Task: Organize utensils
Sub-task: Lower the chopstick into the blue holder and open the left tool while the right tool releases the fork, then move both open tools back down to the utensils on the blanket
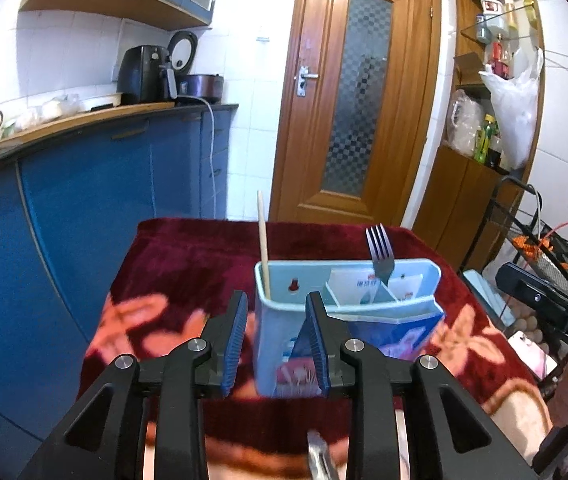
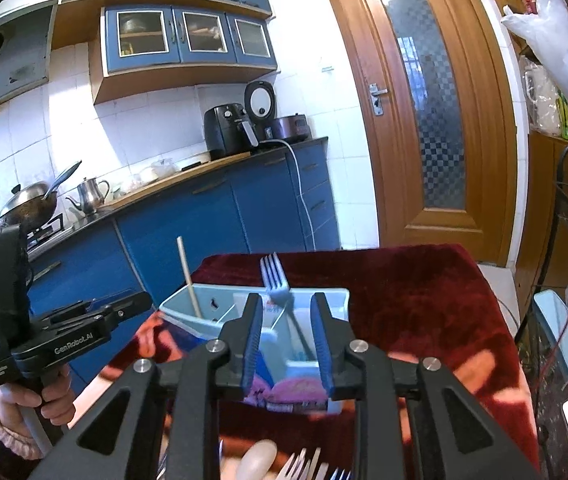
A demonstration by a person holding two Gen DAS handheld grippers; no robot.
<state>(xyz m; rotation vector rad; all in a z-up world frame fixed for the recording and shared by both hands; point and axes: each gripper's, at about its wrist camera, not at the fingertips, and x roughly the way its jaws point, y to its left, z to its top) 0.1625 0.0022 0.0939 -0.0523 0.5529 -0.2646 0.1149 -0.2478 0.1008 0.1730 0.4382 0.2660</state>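
A light blue utensil holder (image 1: 388,328) stands on the dark red floral cloth (image 1: 188,264). A wooden chopstick (image 1: 262,240) leans upright in its left compartment. A steel fork (image 1: 380,252) stands tines up in a right compartment. My left gripper (image 1: 277,300) is open just in front of the holder's left part, with nothing between its pads. In the right wrist view my right gripper (image 2: 286,302) is open too, and the fork (image 2: 278,284) and holder (image 2: 336,294) lie beyond its fingers. Loose forks (image 2: 304,468) and a spoon (image 2: 258,460) lie below it.
Blue kitchen cabinets (image 1: 84,208) and a counter with appliances run along the left. A wooden door (image 1: 356,100) is behind the table. A black wire rack (image 1: 536,240) and shelves stand at the right. A hand (image 2: 54,396) holds the left gripper's handle.
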